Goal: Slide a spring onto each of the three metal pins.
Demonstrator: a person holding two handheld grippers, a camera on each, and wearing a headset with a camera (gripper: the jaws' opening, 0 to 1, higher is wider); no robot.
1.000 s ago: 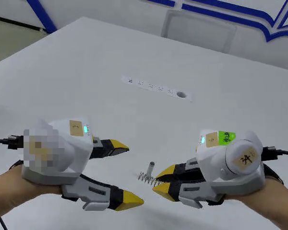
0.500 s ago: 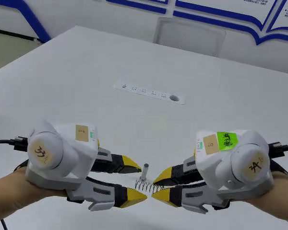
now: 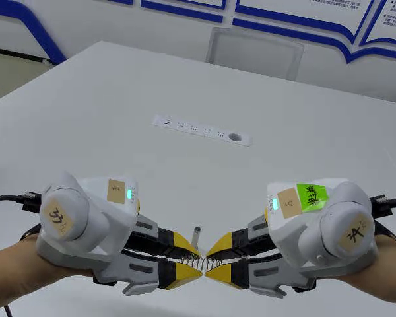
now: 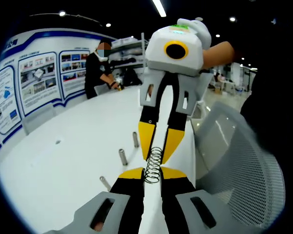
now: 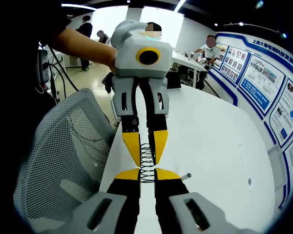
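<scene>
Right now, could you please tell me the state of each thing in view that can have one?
left gripper: shut on one end of the spring.
right gripper: shut on the spring's other end.
spring: held at both ends between the grippers, on no pin yet.
metal pins: all three standing, all bare.
power strip: lying flat, nothing plugged in.

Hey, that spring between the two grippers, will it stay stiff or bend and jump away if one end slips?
The spring is thin open wire coil, so it probably bows if pushed endwise. It looks very light. Pinched at each end by the left gripper and right gripper, it might flick away and roll if released.
</scene>
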